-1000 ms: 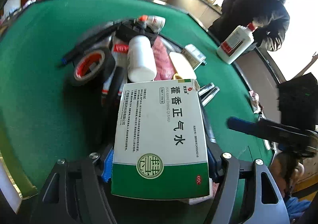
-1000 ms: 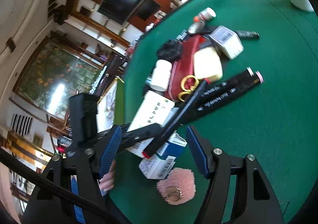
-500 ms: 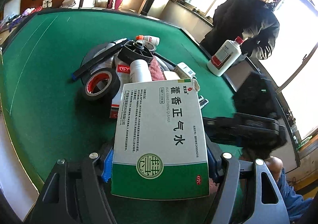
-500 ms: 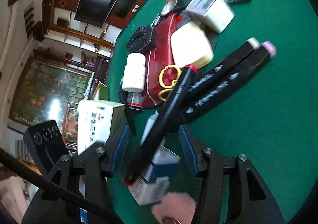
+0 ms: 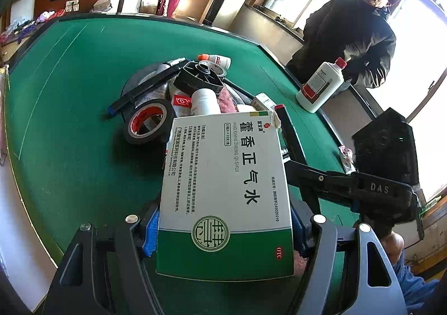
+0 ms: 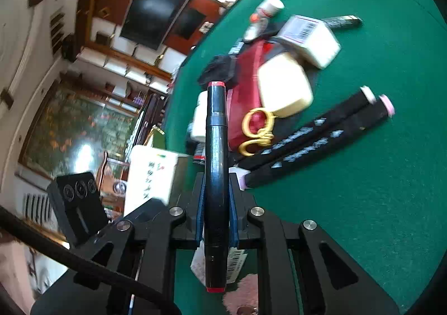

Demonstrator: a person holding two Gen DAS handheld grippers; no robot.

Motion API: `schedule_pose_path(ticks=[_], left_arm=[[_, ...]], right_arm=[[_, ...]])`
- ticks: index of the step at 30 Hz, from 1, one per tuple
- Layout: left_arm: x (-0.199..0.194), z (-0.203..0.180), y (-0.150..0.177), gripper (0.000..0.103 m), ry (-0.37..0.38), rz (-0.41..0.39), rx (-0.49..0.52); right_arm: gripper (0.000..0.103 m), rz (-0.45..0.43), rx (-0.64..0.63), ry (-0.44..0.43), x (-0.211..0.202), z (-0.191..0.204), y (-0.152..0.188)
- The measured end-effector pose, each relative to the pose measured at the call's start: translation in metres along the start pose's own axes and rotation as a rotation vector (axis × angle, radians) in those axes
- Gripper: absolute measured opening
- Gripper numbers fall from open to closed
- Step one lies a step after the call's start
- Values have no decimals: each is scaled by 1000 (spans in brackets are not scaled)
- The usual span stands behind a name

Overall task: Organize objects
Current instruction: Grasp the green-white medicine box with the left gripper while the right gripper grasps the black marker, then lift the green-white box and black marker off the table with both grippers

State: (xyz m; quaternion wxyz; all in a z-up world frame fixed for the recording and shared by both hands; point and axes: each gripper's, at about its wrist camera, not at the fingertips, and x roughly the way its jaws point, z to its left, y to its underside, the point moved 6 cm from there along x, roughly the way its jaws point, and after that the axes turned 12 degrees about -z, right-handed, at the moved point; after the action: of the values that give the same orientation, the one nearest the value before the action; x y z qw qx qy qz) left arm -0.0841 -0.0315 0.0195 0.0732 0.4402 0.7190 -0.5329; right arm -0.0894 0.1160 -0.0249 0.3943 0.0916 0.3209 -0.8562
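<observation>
Clutter to be sorted lies heaped on the green felt desk, in the centre of both views. At the lower centre of the left wrist view, the left tongs stand fairly wide, their blue pads pressed on the sides of a white-and-green cardboard medicine box held above the felt. In the right wrist view, the right tongs are clamped narrow on a black marker with red ends, pointing up the middle of the frame. Beyond it lie two black markers side by side, gold-handled scissors on a red pouch, and a small white box. A roll of black tape sits left of the medicine box.
</observation>
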Motion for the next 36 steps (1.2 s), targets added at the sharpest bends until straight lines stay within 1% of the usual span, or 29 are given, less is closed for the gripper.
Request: schedule_pose_path(ticks=[5, 7, 12, 19, 36], left_arm=[[-5, 1, -3, 66, -28, -27, 12], [-8, 3, -5, 66, -49, -51, 13], [-11, 6, -7, 65, -63, -65, 14], [-12, 5, -7, 65, -69, -68, 24], [-13, 3, -7, 66, -83, -68, 43]], right_arm=[[12, -40, -164, 65, -2, 21, 2], [12, -61, -194, 83, -7, 21, 2], [12, -73, -246, 116, -6, 28, 2], [12, -77, -256, 129, -4, 32, 2], [12, -64, -242, 114, -4, 32, 0]])
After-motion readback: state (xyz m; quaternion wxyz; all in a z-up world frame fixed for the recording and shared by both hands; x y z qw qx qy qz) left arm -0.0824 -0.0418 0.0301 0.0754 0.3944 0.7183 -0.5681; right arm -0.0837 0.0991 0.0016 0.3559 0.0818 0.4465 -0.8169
